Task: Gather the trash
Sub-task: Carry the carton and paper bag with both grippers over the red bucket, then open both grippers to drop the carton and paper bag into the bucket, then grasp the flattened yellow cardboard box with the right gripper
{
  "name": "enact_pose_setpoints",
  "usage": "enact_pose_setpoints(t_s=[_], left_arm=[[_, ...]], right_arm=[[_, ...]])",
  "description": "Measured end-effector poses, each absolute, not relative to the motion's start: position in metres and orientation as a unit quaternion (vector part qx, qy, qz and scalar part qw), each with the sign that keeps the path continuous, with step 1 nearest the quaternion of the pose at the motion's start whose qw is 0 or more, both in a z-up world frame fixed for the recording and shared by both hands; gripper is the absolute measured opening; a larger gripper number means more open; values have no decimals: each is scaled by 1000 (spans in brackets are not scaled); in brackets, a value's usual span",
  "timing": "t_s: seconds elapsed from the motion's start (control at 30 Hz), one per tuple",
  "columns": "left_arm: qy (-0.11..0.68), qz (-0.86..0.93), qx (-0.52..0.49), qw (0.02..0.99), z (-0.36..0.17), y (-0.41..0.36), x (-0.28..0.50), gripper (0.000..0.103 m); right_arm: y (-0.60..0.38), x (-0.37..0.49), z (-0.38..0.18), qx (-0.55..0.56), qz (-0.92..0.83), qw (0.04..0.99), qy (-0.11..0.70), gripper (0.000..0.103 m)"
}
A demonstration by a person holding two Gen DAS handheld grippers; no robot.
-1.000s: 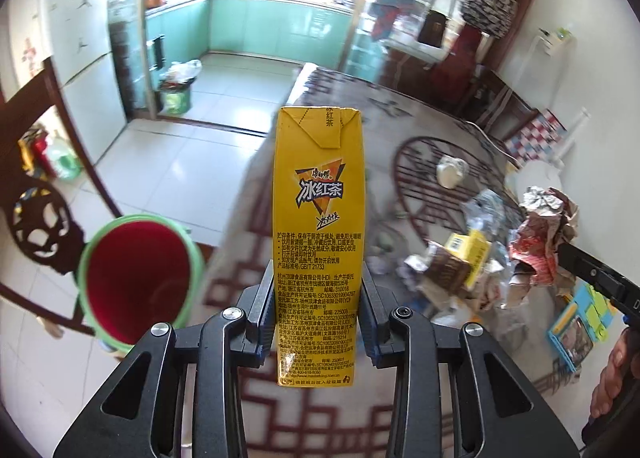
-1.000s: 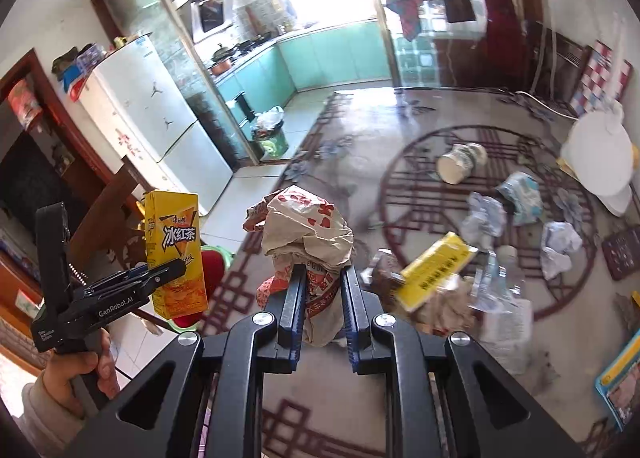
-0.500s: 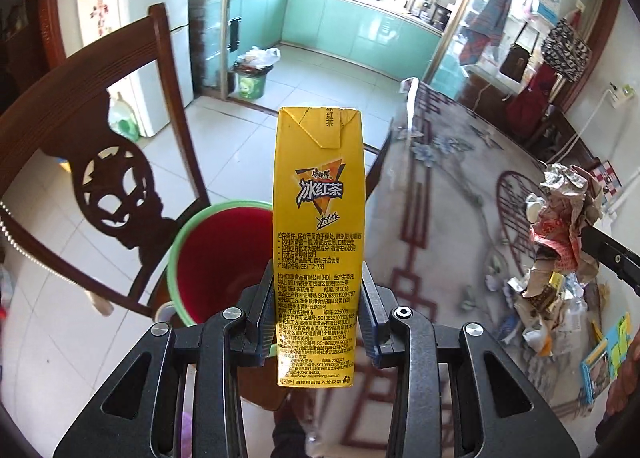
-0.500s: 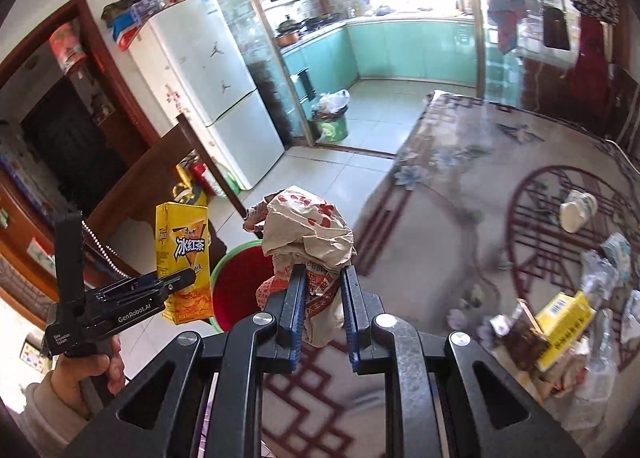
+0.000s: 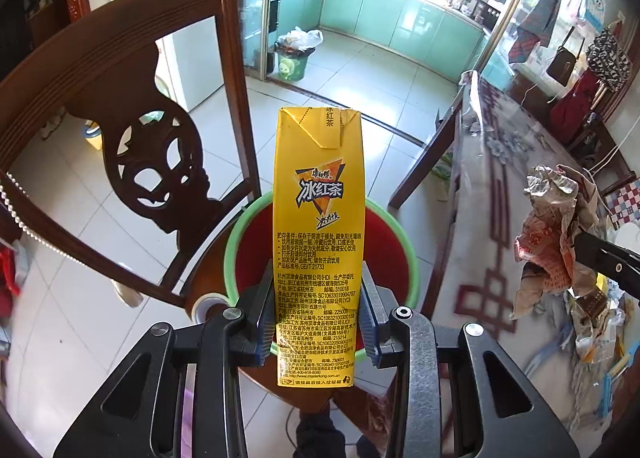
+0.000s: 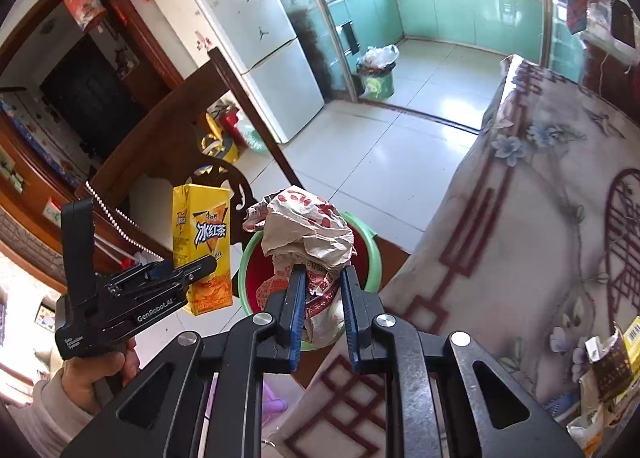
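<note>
My left gripper [image 5: 316, 314] is shut on a tall yellow iced-tea carton [image 5: 318, 225] and holds it upright over a red bin with a green rim [image 5: 394, 254] that stands on a chair seat. My right gripper [image 6: 322, 298] is shut on a crumpled paper wrapper with red print [image 6: 308, 230], held above the same bin [image 6: 362, 248]. The carton [image 6: 202, 246] and left gripper [image 6: 160, 286] show at the left of the right wrist view. The wrapper [image 5: 548, 242] shows at the right of the left wrist view.
A dark wooden chair back [image 5: 120, 97] rises left of the bin. The table with a patterned cloth [image 6: 540, 217] lies to the right, with more wrappers and trash [image 6: 608, 362] on it. A small green bin [image 5: 294, 65] stands by the kitchen door.
Both grippers have swung left from over the table to above the red bin, each still holding its piece of trash. The bin is now straight under the carton.
</note>
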State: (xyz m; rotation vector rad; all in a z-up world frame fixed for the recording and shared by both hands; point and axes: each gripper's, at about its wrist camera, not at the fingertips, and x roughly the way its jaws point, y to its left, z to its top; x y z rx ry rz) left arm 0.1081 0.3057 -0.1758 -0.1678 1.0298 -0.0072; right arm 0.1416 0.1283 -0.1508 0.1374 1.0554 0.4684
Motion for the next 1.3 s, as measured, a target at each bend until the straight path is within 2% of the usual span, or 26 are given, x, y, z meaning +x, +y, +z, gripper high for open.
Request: enact_pose_setpoints(t_s=[0.33, 0.4, 0.43, 0.47, 0.57, 0.73, 0.83, 0.9, 1.07, 1.3], left_arm=[[509, -17, -87, 856, -190, 311, 121, 35], [503, -8, -86, 860, -188, 311, 124, 56], [496, 0, -83, 864, -186, 310, 124, 80], [486, 5, -82, 870, -183, 310, 124, 90], [470, 13, -77, 879, -175, 310, 126, 90], [438, 31, -74, 895, -157, 309, 122, 91], [408, 22, -39, 912, -143, 289, 113, 98], [388, -9, -16, 922, -132, 270, 106, 99], [370, -121, -16, 921, -109, 211, 95, 100], [416, -217, -47, 882, -103, 122, 90, 101]], right_arm=[[147, 164, -179, 70, 231, 820, 519, 16], [148, 168, -181, 77, 234, 822, 514, 21], [149, 171, -183, 80, 233, 822, 514, 26], [149, 172, -183, 84, 231, 821, 515, 32], [152, 176, -188, 97, 237, 817, 517, 42], [144, 165, -178, 107, 224, 831, 497, 43], [124, 146, -162, 108, 204, 850, 473, 43], [106, 130, -150, 104, 190, 860, 462, 44], [32, 77, -130, 110, 114, 882, 444, 45], [-120, 15, -126, 194, 2, 864, 465, 45]])
